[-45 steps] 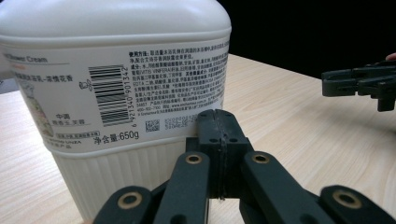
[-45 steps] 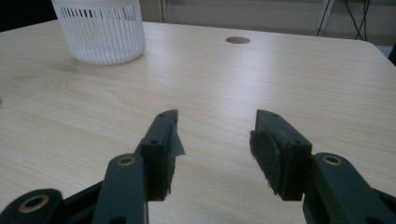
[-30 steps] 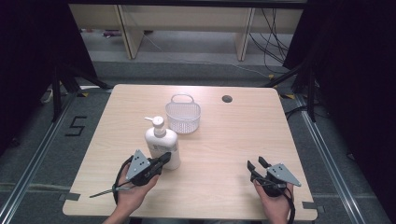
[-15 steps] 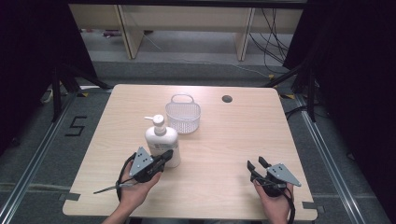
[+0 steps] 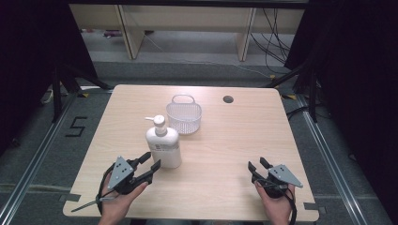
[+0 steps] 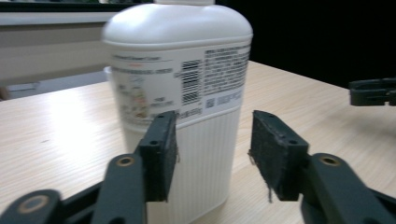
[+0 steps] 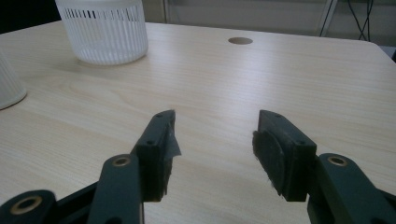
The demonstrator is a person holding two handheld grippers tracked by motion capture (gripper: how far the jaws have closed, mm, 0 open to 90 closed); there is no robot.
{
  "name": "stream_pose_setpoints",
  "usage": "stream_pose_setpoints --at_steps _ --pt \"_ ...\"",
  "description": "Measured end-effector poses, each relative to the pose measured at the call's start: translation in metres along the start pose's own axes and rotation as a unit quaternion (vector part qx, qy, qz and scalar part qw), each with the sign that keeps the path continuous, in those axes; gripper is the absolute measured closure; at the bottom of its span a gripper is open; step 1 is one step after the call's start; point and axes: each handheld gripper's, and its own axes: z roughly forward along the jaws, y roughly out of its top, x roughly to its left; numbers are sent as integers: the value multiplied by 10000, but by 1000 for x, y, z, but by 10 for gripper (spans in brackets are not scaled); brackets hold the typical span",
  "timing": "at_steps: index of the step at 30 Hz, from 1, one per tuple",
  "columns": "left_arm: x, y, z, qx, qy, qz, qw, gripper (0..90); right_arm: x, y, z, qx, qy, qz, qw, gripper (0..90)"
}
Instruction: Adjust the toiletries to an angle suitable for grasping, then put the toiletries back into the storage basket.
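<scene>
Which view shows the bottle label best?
Left gripper view: the bottle is close, with its barcode and print facing the camera, slightly blurred. The high view shows the whole bottle, label tiny. The right gripper view catches just its base edge.

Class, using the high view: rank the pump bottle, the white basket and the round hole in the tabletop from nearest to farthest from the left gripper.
1. Pump bottle: right in front of the left gripper, near its open jaws.
2. White basket: behind the bottle, mid-table.
3. Round hole: far edge, off to the right.
</scene>
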Motion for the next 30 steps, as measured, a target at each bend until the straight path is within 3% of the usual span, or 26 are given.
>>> stream_pose_setpoints --at_steps 7,17,20,22,23,26,29,30 --pt "0 -2 -7 -98 335 11 9994 375 0 0 0 8 -3 -1 10000 481" --pt "2 3 -10 -201 462 24 9987 388 -1 1 4 46 -85 -54 9999 479" --pt "0 7 -9 -245 501 39 9984 391 -1 1 3 38 78 68 9999 477" --pt "0 9 -8 -247 502 53 9984 394 -1 1 3 56 36 56 10000 477" --pt "0 12 -5 -384 467 66 9981 396 -1 1 3 66 18 61 10000 476" --pt "-2 17 -6 -358 521 87 9980 400 0 1 3 90 47 74 9999 476" --pt "-4 26 -2 -506 518 171 9972 402 -1 2 4 88 -102 -87 9999 475" --pt "-4 28 -2 -517 531 176 9971 404 2 1 4 81 -110 71 9999 474"
